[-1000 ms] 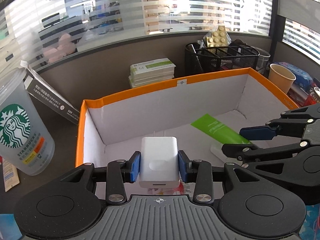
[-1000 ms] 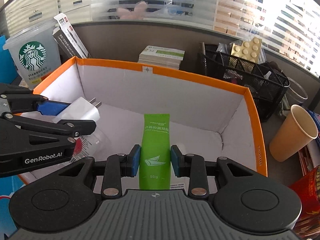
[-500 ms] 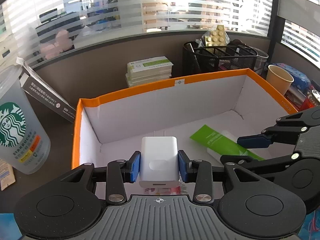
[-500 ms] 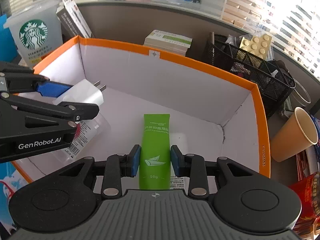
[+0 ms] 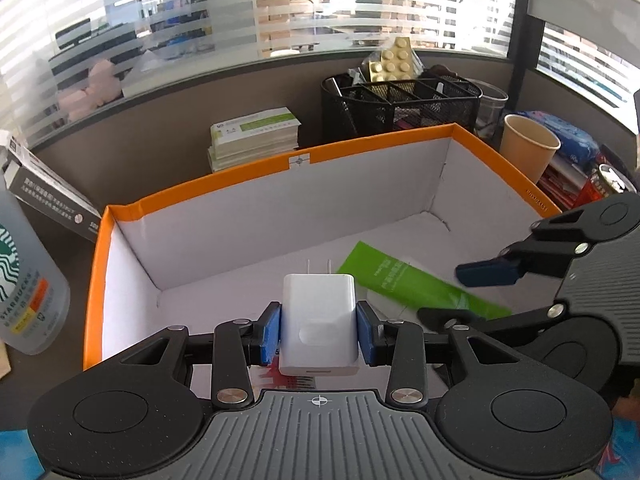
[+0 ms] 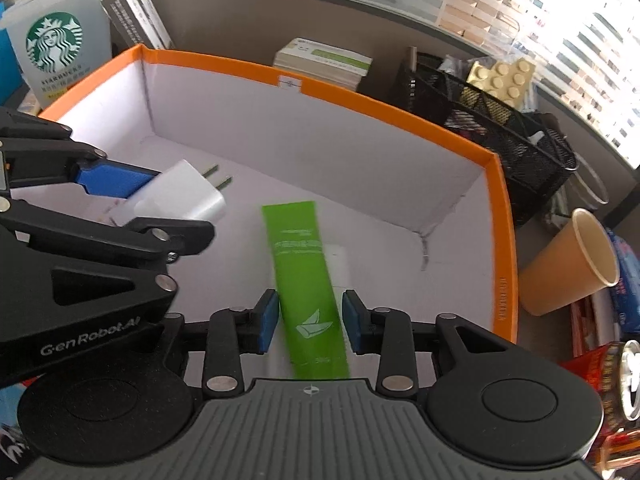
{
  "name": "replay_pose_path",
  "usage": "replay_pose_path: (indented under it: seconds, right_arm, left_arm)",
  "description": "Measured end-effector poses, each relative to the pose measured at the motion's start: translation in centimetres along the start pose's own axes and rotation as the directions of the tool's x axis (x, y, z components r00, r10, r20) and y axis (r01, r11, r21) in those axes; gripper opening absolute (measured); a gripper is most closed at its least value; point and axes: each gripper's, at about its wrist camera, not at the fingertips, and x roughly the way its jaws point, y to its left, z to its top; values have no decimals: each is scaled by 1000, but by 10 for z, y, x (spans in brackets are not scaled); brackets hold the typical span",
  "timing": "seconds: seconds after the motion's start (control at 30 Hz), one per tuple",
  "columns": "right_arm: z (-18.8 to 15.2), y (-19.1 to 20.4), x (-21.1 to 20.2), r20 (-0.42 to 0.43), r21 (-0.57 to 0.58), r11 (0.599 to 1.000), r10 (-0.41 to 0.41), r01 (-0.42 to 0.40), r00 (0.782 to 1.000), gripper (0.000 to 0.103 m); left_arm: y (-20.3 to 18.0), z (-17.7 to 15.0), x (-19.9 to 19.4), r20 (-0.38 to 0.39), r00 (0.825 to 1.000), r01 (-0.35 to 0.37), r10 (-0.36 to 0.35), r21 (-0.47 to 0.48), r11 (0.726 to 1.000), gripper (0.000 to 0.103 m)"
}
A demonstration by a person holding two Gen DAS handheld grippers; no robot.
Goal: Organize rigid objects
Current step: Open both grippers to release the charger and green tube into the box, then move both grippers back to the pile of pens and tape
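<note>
Over the orange box (image 5: 496,160), my left gripper (image 5: 319,330) clamps the white charger (image 5: 318,320).
My right gripper (image 6: 308,322) is spread, pads clear of the green tube (image 6: 308,280); "GenRobot.AI" and a Starbucks cup (image 6: 56,52) read clearly.

The orange-rimmed box (image 6: 505,256) is standing open at the top, its white floor lying mostly bare toward the far wall. A green tube (image 6: 308,276) is lying across the middle of that floor. The left gripper (image 6: 168,216) is crowding the left side, its white charger (image 6: 188,196) jutting inward.
</note>
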Motion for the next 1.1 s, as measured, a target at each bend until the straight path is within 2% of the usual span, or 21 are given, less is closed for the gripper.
replay_pose_path:
  seconds: [0.37,0.63,0.7,0.9,1.1]
  right_arm:
    - [-4,-3,-9,20,-25,998,-63,63,998,36]
    - [-6,0,-28,64,-38,994,-99,101,993,36]
    - [-9,-1,-35,76,-33,994,-102,105,992,37]
    - [-18,2,-63,121,-27,991,-127,131,985,39]
    - [-31,10,-101,189,-29,987,-152,161,970,42]
  left_arm:
    - [-7,0,5,-20,1000,-15,15,8,1000,36]
    - [-7,0,-2,-15,999,-34,34,-4,999,40]
    - [-8,1,-10,8,999,-42,42,-7,999,57]
    - [-16,0,-46,100,992,-82,79,22,996,81]
    - [-17,-4,-81,162,981,-110,105,23,994,89]
